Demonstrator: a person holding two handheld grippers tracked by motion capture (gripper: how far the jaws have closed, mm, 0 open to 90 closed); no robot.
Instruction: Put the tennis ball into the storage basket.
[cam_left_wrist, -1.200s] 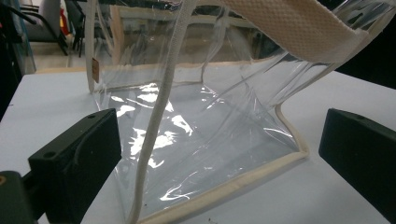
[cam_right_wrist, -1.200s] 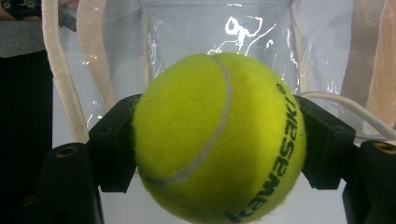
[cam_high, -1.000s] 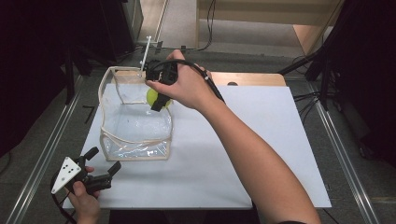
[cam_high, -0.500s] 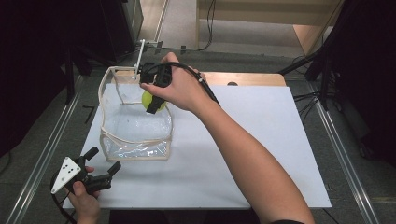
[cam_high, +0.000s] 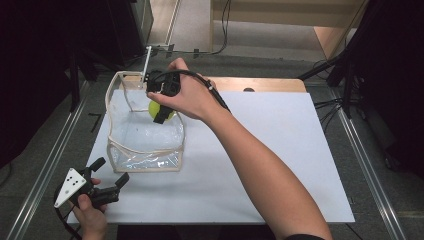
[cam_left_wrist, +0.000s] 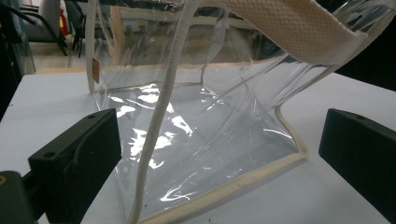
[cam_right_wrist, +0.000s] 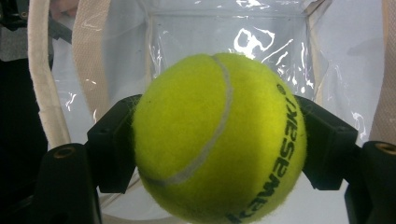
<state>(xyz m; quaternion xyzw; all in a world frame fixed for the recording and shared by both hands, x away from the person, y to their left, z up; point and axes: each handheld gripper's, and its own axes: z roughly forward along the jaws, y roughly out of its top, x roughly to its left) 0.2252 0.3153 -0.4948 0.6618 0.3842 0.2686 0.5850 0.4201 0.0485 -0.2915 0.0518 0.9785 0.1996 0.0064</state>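
Step in hand: lowering tennis ball (cam_right_wrist: 219, 140) into clear bag (cam_high: 145, 145) on white table (cam_high: 280, 165). Right gripper (cam_high: 161, 111) clamped on ball, jaws just easing apart, ball between them, over bag's open mouth. Next, likely: release fully, lift clear of rim. Ball yellow-green, fuzzy, 1 white seam, black lettering. Left gripper (cam_high: 107, 177) gaping, idle beside bag

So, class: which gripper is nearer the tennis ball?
Right. The right gripper has its fingers against the ball over the clear bag; the left gripper waits open at the table's near corner, outside the bag.
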